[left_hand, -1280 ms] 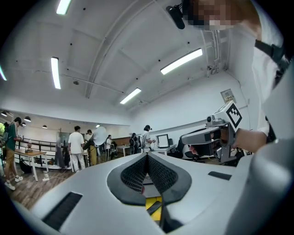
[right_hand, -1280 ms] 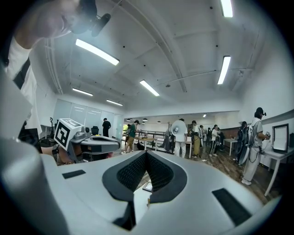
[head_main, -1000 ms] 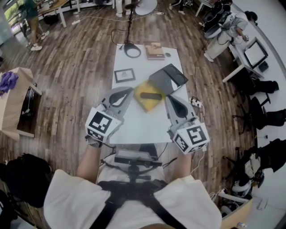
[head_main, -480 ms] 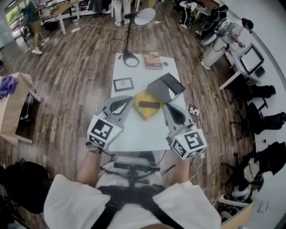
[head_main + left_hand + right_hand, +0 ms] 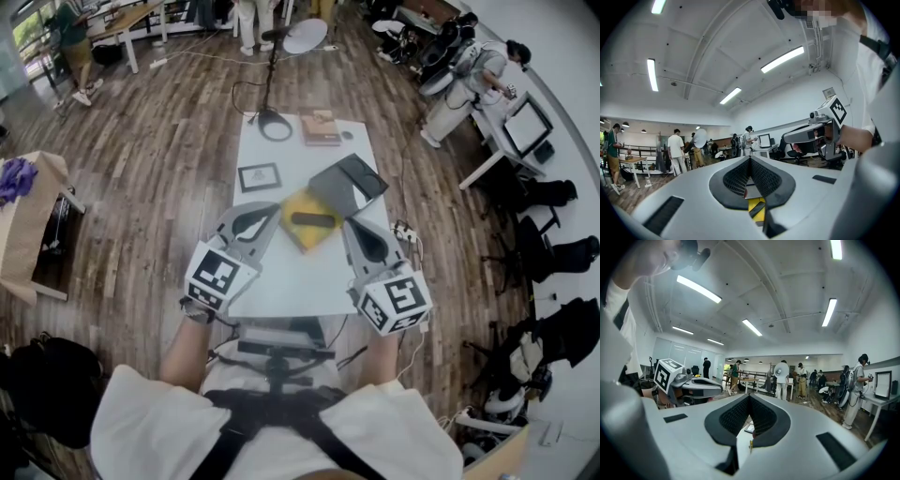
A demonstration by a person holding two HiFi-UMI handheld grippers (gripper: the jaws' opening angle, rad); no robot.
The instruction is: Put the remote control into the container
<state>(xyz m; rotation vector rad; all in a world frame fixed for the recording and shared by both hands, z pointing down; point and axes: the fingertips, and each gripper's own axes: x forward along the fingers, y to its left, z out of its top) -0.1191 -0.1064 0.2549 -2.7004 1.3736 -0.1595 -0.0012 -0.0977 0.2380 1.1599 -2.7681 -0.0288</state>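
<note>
Seen from above, a person stands at the near end of a white table on a wooden floor, with a handheld gripper in each hand. At the far left, a purple cloth lies on a pale wooden stand. The left gripper is held level over the table's near left part, its tip pointing toward the middle of the table. Its jaws are clenched together with nothing between them. Beyond it a small framed picture lies flat, and farther back a black ring-shaped lamp base sits at the table's far edge. In the middle of the table sits the yellow container, turned at an angle. The black remote control lies inside it, between the two gripper tips and touched by neither. A brown book lies at the far end. Just beside the container's far right corner rests a dark grey flat case. The right gripper is held over the table's near right part, its tip close to the container's right side. Its jaws too are pressed shut and empty. At the far right, a person stands by a desk with a monitor.
</note>
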